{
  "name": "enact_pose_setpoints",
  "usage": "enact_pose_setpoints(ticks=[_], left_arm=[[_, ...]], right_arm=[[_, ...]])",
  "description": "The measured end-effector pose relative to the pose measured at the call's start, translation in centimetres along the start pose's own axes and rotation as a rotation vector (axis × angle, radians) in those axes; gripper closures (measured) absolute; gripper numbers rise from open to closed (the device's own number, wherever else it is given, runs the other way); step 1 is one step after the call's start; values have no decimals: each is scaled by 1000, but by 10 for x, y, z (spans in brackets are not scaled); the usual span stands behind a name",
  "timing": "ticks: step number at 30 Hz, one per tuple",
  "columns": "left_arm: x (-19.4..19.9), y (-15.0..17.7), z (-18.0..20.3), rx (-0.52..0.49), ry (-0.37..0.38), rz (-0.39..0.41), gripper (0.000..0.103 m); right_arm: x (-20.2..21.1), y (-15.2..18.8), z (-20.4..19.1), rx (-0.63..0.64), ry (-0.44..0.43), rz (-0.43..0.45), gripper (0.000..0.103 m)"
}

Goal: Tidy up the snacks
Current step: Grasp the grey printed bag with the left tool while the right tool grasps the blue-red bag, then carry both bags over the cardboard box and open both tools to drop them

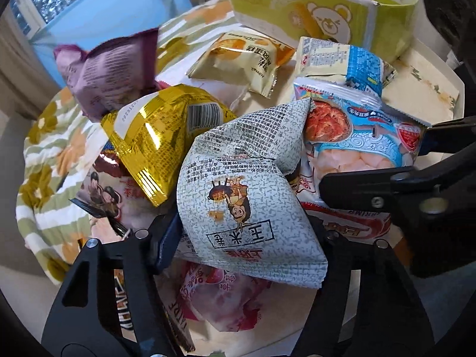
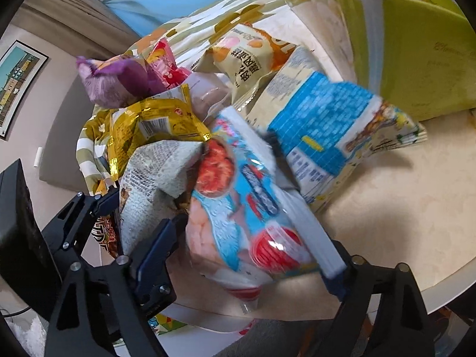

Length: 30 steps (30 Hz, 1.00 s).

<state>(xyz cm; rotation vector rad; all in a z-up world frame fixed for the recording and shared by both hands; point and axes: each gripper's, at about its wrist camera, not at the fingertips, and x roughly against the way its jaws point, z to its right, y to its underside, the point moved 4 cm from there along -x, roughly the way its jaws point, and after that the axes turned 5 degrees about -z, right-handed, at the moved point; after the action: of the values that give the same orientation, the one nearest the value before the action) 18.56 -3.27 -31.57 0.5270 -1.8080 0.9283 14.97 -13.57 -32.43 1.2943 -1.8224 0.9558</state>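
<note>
My left gripper [image 1: 244,238] is shut on a grey speckled snack bag [image 1: 238,196] and holds it above the pile; the bag also shows in the right wrist view [image 2: 154,190]. My right gripper [image 2: 247,255] is shut on a light-blue shrimp-chip bag [image 2: 238,217], which also shows in the left wrist view [image 1: 366,139]. A gold foil bag [image 1: 154,136], a purple bag [image 1: 110,74], a cream cake packet [image 1: 244,59] and a blue-and-cream packet [image 1: 342,59] lie on the white table [image 2: 401,196]. A yellow-green bear box [image 1: 321,15] stands open at the back.
A flowered green-striped cloth [image 1: 50,178] covers the table's left side. More pink and red snack bags [image 1: 226,297] lie under the held one. A blue curtain [image 1: 113,6] and window are behind. A dark monitor [image 2: 17,238] stands left of the table.
</note>
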Motion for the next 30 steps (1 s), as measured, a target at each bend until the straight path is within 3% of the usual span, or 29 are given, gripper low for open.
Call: enact_pose_setpoints(ticks=[3,8,17,30], left_arm=[[5,0,0,1,13,4,44],[12,4,-2,16,11,5,44],[37,8,-8,81,41,30,44],[103,-14,-19,176,100,161,44]], right_arm=[[-6,-2,-3,1,-12,-14,39],[-6,-1,-5,6,-21,-14,52],[20,2,-10,52,4,22,53],[84,1,-23,95,82,128,53]])
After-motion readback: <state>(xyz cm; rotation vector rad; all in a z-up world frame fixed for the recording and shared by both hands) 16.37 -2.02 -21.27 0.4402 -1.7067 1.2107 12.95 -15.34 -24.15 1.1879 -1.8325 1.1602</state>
